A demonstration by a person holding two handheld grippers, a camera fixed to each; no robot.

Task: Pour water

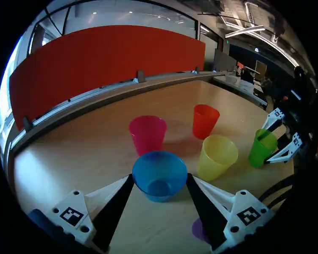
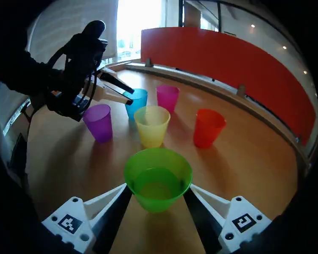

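Water pouring looks ready to start on the wooden table (image 1: 74, 169), with both cups gripped and neither yet tipped. At left, the left gripper (image 1: 160, 181) has its jaws closed against both sides of a blue cup (image 1: 159, 167), which stands upright toward the table's near edge. A purple cup (image 2: 99, 122), pink cup (image 1: 148, 133), yellow cup (image 1: 216, 156) and red cup (image 1: 205, 120) stand upright and apart toward the middle. At right, close to the table's right edge, the right gripper (image 2: 158, 190) holds a green cup (image 2: 158, 169), jaws pressed to both its walls. The water appears to sit low in this translucent green cup as a darker, level pool. The next move likely calls for lifting it, bringing its rim over a receiving cup and tilting slowly, since thin plastic may flex and spill.
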